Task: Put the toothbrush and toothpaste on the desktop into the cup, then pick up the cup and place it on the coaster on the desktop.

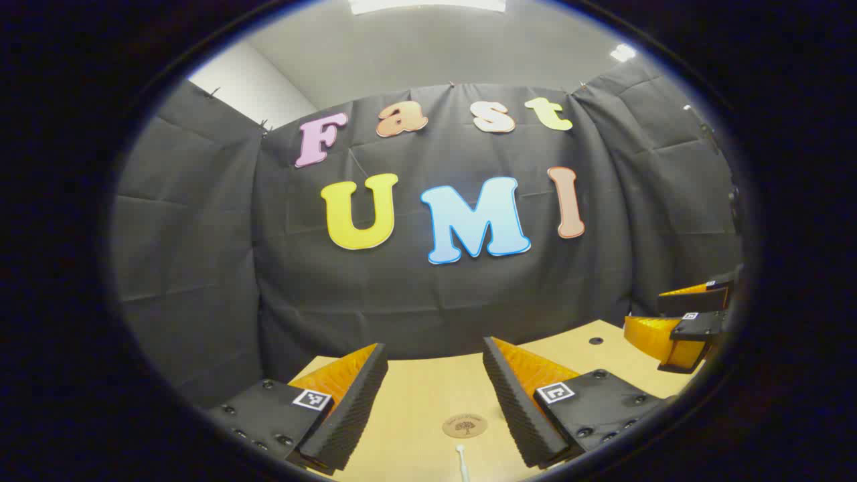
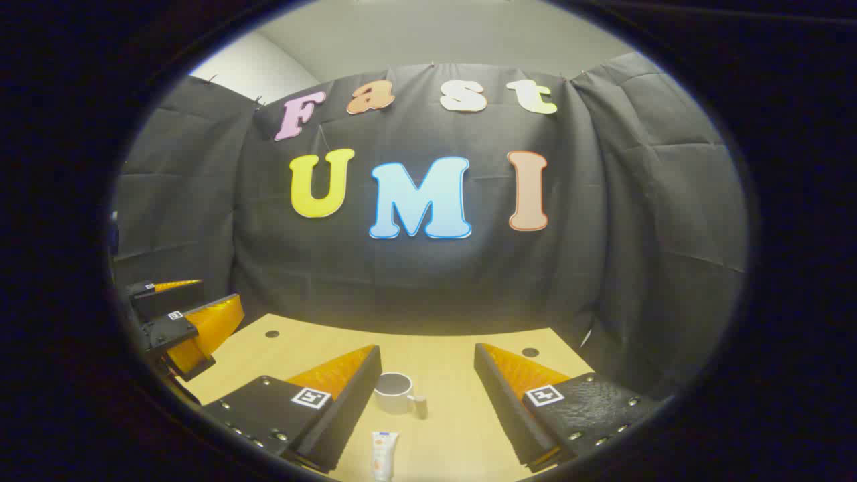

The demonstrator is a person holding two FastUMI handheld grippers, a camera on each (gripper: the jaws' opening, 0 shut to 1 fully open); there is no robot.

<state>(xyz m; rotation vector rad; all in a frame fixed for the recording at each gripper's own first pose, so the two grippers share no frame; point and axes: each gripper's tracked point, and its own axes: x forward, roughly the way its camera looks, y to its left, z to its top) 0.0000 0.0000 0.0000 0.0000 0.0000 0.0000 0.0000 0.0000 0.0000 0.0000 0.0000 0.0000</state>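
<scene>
On the light wooden desk, nothing of the task has begun: the cup stands upright and empty toward the middle, handle turned to the near right, and the toothpaste lies flat just in front of it, apart from it. In the right gripper view both sit ahead of the right gripper, which hovers above the desk with its jaws spread wide and nothing between them. In the left gripper view the left gripper is likewise released and empty; below and ahead of it lie the round coaster and, nearer, the pale tip of the toothbrush, the rest of it out of sight. Each gripper also appears at the edge of the other's view, well apart. The risks ahead look plain: both toothbrush and toothpaste lie flat, so a shallow descent may push them along the desk instead of gripping them, and a tube dropped in at an angle could tip the light cup or knock it farther from the coaster.
</scene>
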